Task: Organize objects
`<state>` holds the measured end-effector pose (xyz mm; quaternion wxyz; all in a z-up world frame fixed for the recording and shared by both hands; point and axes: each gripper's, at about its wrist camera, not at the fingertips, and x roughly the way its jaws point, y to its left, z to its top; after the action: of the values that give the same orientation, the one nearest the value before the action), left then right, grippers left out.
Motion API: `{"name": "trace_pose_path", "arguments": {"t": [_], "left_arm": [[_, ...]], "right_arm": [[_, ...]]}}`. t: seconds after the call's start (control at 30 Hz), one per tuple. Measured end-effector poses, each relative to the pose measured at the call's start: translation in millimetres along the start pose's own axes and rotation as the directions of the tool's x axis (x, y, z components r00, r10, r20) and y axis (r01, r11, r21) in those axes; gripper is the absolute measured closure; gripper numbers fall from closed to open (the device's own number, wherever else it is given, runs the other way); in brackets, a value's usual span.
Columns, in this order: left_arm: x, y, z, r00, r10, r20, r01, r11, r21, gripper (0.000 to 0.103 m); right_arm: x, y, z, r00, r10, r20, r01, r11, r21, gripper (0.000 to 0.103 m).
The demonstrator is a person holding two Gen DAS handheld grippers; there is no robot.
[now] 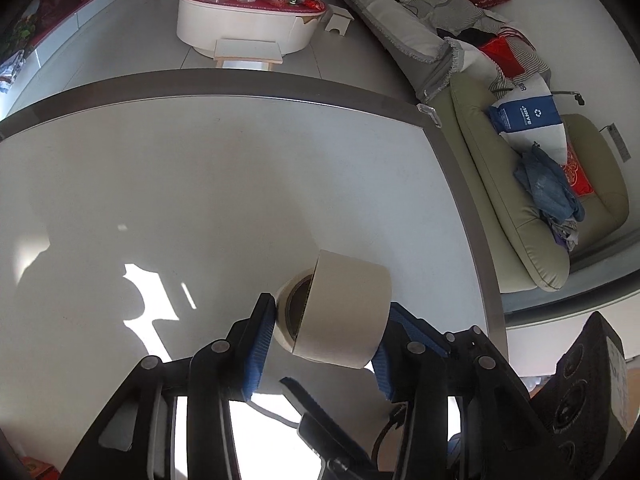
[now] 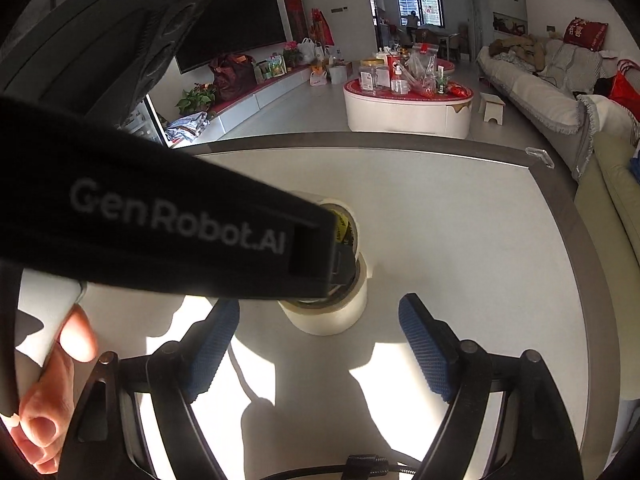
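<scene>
Gripping tape roll (image 1: 340, 308) – left gripper (image 1: 320, 344) clenched on it; right gripper (image 2: 316, 344) released, second tape roll (image 2: 328, 312) just ahead on table (image 2: 480, 240).

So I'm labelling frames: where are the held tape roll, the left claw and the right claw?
held tape roll (image 1: 346, 310), left wrist view, outer band.
left claw (image 1: 320, 354), left wrist view, between fingertips.
right claw (image 2: 320, 340), right wrist view, between fingertips.

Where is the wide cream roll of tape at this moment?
In the left wrist view, the wide cream roll of tape is clamped between the left gripper's blue pads, above the white table, with a narrower roll against it.
</scene>
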<state>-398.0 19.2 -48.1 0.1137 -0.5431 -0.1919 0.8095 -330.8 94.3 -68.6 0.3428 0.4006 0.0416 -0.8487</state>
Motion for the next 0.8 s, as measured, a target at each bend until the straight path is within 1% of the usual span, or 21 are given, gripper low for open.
{"name": "trace_pose_path", "arguments": {"t": [0.03, 0.07, 0.1, 0.2, 0.33, 0.37, 0.4, 0.43, 0.47, 0.5, 0.53, 0.57, 0.6, 0.63, 0.67, 0.73, 0.8], "left_arm": [[0.4, -1.0, 0.4, 1.000, -0.005, -0.002, 0.005, 1.000, 0.010, 0.056], [0.7, -1.3, 0.4, 1.000, -0.007, -0.002, 0.007, 1.000, 0.012, 0.056], [0.5, -0.6, 0.0, 1.000, -0.013, 0.000, 0.013, 1.000, 0.005, 0.056], [-1.4, 4.5, -0.7, 1.000, -0.030, 0.004, 0.030, 0.999, -0.024, 0.056], [-3.2, 7.1, -1.2, 0.999, -0.048, 0.005, 0.048, 0.998, -0.041, 0.056], [-1.6, 9.2, -0.7, 0.998, -0.065, -0.005, 0.064, 0.996, -0.056, 0.056], [-0.5, 12.3, -0.6, 0.995, -0.097, -0.015, 0.096, 0.992, -0.078, 0.056], [-0.6, 14.0, -0.4, 0.993, -0.114, -0.021, 0.112, 0.990, -0.089, 0.056], [-0.6, 13.2, -0.1, 0.993, -0.112, -0.022, 0.110, 0.990, -0.087, 0.056], [-0.9, 12.0, 0.3, 0.994, -0.106, -0.024, 0.104, 0.991, -0.079, 0.056], [-0.9, 10.9, 0.6, 0.995, -0.101, -0.025, 0.099, 0.992, -0.075, 0.056], [-0.8, 10.6, 1.0, 0.994, -0.101, -0.027, 0.099, 0.992, -0.077, 0.056], [-1.0, 11.4, 1.4, 0.994, -0.105, -0.031, 0.103, 0.991, -0.081, 0.056], [-1.2, 13.4, 1.8, 0.994, -0.108, -0.033, 0.105, 0.991, -0.088, 0.056], [-1.3, 16.3, 2.0, 0.992, -0.123, -0.037, 0.118, 0.988, -0.102, 0.056], [-2.1, 21.6, 2.4, 0.989, -0.144, -0.039, 0.139, 0.982, -0.127, 0.056], [-1.9, 25.8, 0.8, 0.985, -0.165, -0.045, 0.157, 0.977, -0.147, 0.057]], "right_arm": [[4.0, -5.9, 0.6, 1.000, 0.017, -0.020, -0.016, 0.999, 0.033, 0.049], [6.0, -9.6, 1.2, 0.998, 0.053, -0.025, -0.051, 0.997, 0.055, 0.053], [5.8, -9.7, 1.8, 0.998, 0.062, -0.028, -0.061, 0.997, 0.051, 0.053], [5.0, -0.5, 1.6, 0.999, 0.015, -0.029, -0.015, 1.000, -0.007, 0.055], [3.2, 0.7, 1.6, 0.999, 0.026, -0.023, -0.026, 1.000, -0.009, 0.054], [2.8, 0.4, 1.4, 0.999, 0.032, -0.020, -0.033, 0.999, -0.008, 0.050], [2.4, -0.1, 0.1, 0.999, 0.036, -0.018, -0.036, 0.999, -0.002, 0.044], [3.8, -0.4, 0.2, 0.998, 0.049, -0.025, -0.049, 0.999, 0.003, 0.027], [6.0, -0.3, 0.5, 0.998, 0.044, -0.035, -0.044, 0.999, 0.004, 0.021], [7.6, 1.0, 1.3, 0.998, 0.039, -0.039, -0.039, 0.999, 0.000, 0.021], [9.1, 2.6, 2.2, 0.998, 0.051, -0.039, -0.051, 0.999, -0.006, 0.021], [8.9, 3.0, 3.5, 0.998, 0.060, -0.032, -0.061, 0.998, -0.011, 0.024], [8.1, 3.1, 4.5, 0.999, 0.048, -0.016, -0.048, 0.999, -0.017, 0.031], [8.0, 3.0, 5.8, 0.999, 0.033, -0.007, -0.034, 0.999, -0.026, 0.045], [9.5, 2.8, 6.0, 1.000, 0.017, -0.016, -0.018, 0.999, -0.037, 0.047], [9.9, 3.4, 5.8, 1.000, 0.014, -0.018, -0.015, 0.999, -0.049, 0.049], [11.4, 7.6, 5.6, 1.000, -0.011, -0.020, 0.009, 0.997, -0.076, 0.050]]}}
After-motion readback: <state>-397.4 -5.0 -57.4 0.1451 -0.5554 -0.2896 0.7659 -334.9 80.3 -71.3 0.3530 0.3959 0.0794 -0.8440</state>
